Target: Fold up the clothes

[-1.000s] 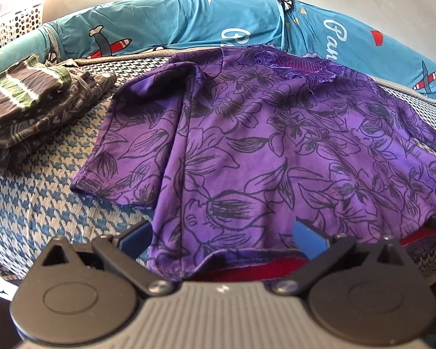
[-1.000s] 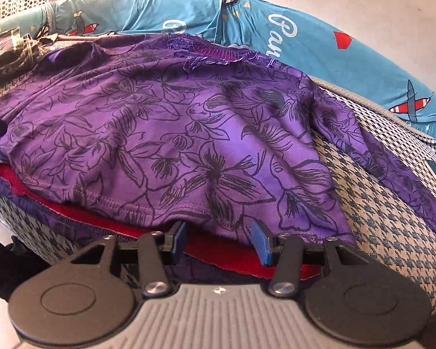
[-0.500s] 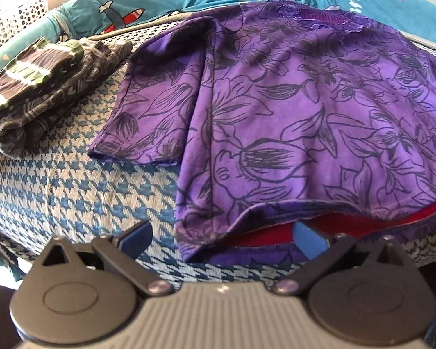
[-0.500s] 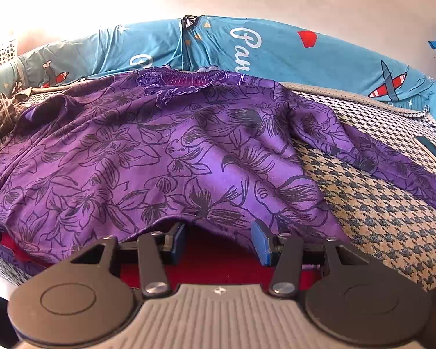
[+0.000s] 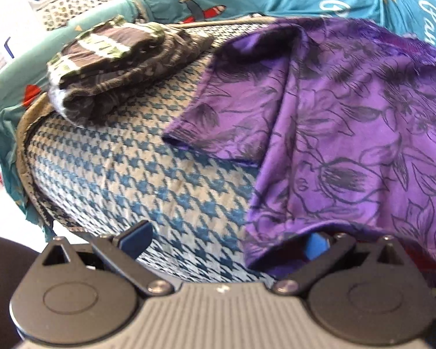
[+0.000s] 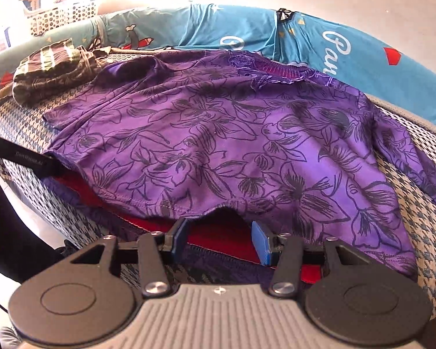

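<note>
The purple shirt (image 6: 218, 145) with dark flowers lies spread flat on the checked cover (image 5: 130, 180), just in front of both grippers. The right gripper (image 6: 221, 240) is about half open. Its blue tips sit right at the shirt's bottom edge, over the red inside, and pinch nothing. The left gripper (image 5: 226, 240) is wide open. Its right tip is tucked under the shirt's corner and its left tip is over bare cover. Far off to the left of the grippers sits a folded dark pile (image 5: 116, 64). Behind the shirt lies a blue sheet (image 6: 334, 52).
</note>
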